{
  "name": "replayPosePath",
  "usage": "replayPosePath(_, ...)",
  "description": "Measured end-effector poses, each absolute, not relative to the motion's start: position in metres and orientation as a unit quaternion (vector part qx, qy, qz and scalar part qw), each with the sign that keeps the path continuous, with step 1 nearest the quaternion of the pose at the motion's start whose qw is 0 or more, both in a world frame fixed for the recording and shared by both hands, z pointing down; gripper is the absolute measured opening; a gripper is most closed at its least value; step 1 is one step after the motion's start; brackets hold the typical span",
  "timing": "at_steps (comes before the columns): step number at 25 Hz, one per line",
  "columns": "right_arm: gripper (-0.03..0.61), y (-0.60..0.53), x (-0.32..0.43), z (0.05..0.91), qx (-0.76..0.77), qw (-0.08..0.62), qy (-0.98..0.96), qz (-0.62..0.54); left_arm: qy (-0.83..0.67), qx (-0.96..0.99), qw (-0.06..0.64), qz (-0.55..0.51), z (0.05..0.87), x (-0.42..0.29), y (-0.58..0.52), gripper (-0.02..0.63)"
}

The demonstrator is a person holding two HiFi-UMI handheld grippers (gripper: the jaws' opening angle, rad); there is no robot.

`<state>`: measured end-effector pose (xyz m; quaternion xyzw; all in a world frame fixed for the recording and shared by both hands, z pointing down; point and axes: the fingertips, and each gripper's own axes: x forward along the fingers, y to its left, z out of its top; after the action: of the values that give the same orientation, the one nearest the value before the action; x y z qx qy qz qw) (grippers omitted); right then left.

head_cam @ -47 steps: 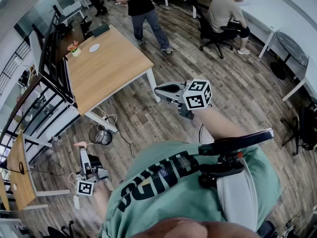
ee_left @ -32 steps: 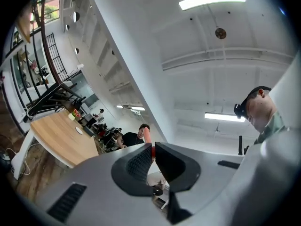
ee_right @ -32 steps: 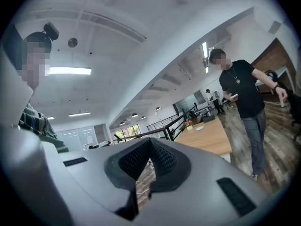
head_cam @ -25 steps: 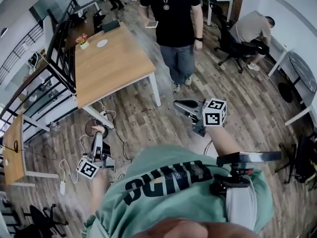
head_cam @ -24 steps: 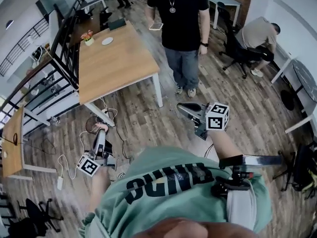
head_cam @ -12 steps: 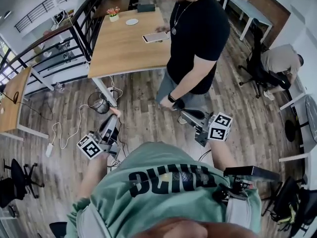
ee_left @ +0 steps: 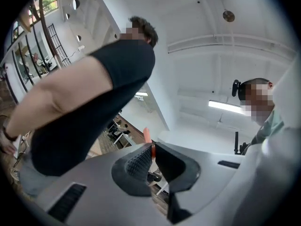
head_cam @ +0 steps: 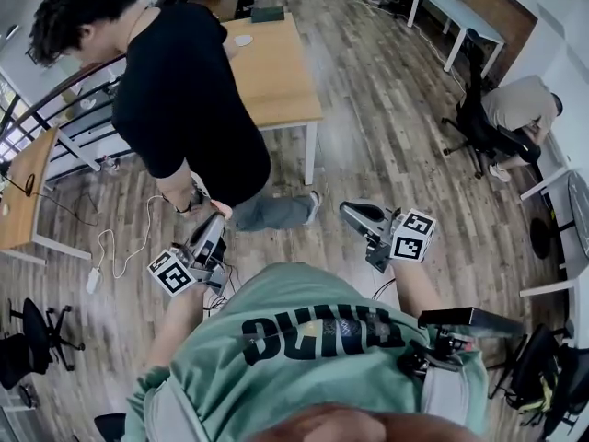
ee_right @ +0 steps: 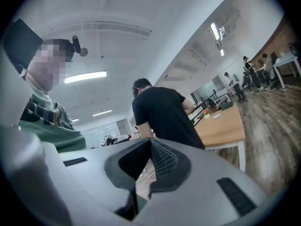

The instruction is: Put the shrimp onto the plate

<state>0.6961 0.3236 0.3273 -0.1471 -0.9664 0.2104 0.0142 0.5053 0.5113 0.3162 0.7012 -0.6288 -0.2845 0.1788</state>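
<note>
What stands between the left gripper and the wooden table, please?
A person in a black shirt stands there, as the head view shows; the left gripper is shut on a thin orange piece.

Counted 2 grippers (left gripper [head_cam: 210, 230], right gripper [head_cam: 352, 212]), 1 shrimp [ee_left: 147, 136], 1 plate [head_cam: 243, 40], 2 ppl nearby (standing person [head_cam: 175, 90], seated person [head_cam: 515, 109]).

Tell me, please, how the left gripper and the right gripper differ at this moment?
The left gripper is shut on a thin orange piece, likely the shrimp; the right gripper is shut with nothing between its jaws. In the head view the left gripper's tip sits close to the hand of a person in black, while the right gripper points over bare floor. Both are grey, with jaws together.
</note>
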Motion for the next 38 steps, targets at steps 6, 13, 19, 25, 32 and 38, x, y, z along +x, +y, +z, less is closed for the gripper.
replayPosePath(6,0.006,0.319,0.708,0.330,-0.135,0.010,-0.968,0.210,-0.620,0.711,0.178,-0.281,0.316,0.510,0.501,0.025)
replayPosePath(13,0.006,0.305,0.705,0.336,-0.128,0.007,-0.969,0.212,-0.617,0.714,0.179,-0.277,0.318,0.505,0.490,0.025)
replayPosePath(19,0.006,0.296,0.665,0.341,-0.130,0.019,-0.968,0.212,-0.620,0.708,0.178,-0.286,0.323,0.464,0.485,0.025)
replayPosePath(25,0.006,0.289,0.577,0.336,-0.121,0.031,-0.973,0.196,-0.611,0.708,0.177,-0.308,0.334,0.377,0.483,0.025)
replayPosePath(32,0.006,0.301,0.441,0.312,-0.098,0.031,-0.979,0.177,-0.594,0.728,0.153,-0.306,0.310,0.225,0.483,0.025)
replayPosePath(38,0.006,0.296,0.361,0.304,-0.072,0.034,-0.980,0.180,-0.571,0.744,0.148,-0.313,0.304,0.138,0.464,0.025)
